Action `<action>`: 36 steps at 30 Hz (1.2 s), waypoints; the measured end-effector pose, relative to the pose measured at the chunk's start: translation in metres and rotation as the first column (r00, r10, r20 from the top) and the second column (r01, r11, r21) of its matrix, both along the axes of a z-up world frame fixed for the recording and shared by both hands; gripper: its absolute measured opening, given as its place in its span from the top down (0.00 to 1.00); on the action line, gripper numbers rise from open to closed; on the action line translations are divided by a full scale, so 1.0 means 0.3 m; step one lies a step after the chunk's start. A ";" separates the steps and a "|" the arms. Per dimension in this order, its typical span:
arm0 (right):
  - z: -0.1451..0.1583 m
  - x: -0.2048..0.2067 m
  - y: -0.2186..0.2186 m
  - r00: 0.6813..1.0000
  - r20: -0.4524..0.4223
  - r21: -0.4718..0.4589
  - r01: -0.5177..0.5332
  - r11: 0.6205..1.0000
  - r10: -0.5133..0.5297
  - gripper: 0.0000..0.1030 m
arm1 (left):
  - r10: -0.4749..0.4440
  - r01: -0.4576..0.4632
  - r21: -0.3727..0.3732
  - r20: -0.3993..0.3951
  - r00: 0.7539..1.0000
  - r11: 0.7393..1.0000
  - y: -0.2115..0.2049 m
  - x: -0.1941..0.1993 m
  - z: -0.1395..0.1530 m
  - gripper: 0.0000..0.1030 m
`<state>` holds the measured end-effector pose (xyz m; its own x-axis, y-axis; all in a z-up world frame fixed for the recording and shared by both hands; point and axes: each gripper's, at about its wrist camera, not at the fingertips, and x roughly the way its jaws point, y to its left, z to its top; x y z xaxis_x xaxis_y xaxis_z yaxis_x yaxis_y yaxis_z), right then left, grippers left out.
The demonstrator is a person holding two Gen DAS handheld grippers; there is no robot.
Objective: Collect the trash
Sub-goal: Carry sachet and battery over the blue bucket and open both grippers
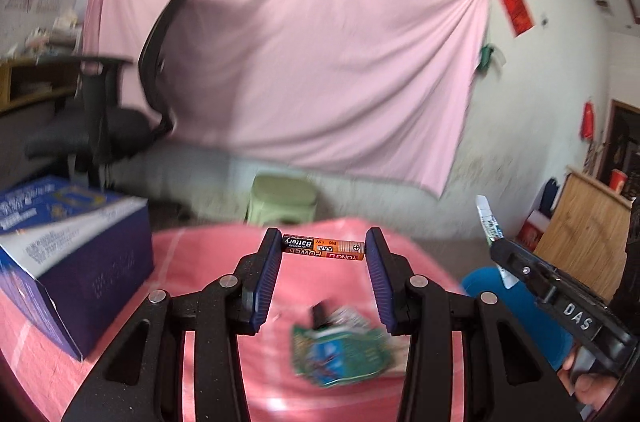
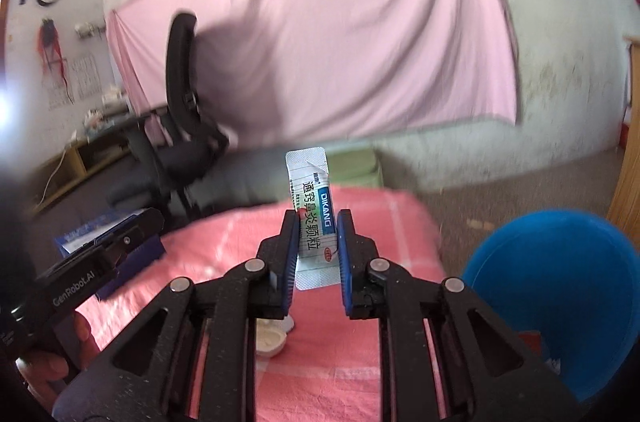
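Left wrist: battery (image 1: pixel 324 249) pinched end-to-end across fingers (image 1: pixel 269 262), lifted for binning; right fingers (image 2: pixel 293 246) clamping sachet (image 2: pixel 313 218), seemingly bin-bound (image 2: pixel 560 286).

On my left wrist view, the orange-and-black cylindrical battery (image 1: pixel 324 248) pinched end to end between my left gripper's (image 1: pixel 323 249) pads reads upside down "YONG LI POWER", "Battery", "AAA", "R03" and "1.5V", with a plus sign at its 3 o'clock end. At 4 o'clock the black body of my right gripper (image 1: pixel 576 318) carries white letters "DAS". On my right wrist view, the white foil sachet (image 2: pixel 311 218) held upright reads "DIKANG" and "通窍鼻炎颗粒", and at 8 o'clock the other black gripper body (image 2: pixel 80 286) says "GenRobot.AI".
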<state>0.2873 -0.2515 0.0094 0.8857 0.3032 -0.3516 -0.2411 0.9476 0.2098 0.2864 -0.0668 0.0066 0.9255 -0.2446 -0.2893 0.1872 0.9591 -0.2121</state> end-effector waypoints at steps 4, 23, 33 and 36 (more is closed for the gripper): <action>0.067 -0.074 -0.027 0.987 0.150 0.020 0.051 0.999 -0.053 0.66 | -0.053 0.051 0.025 0.131 0.990 0.998 -0.060 -0.055 0.080 0.64; 0.163 -0.184 -0.412 0.898 0.203 0.119 0.372 0.920 -0.390 0.66 | -0.354 0.359 -0.001 0.159 0.922 0.933 -0.488 0.017 0.244 0.64; 0.032 -0.109 -0.554 0.899 -0.052 0.086 0.439 0.895 -0.436 0.66 | -0.488 0.470 -0.140 -0.161 0.858 0.872 -0.688 0.190 0.172 0.64; -0.008 -0.083 -0.582 0.890 -0.118 0.076 0.451 0.889 -0.441 0.66 | -0.501 0.471 -0.174 -0.236 0.833 0.865 -0.733 0.218 0.137 0.64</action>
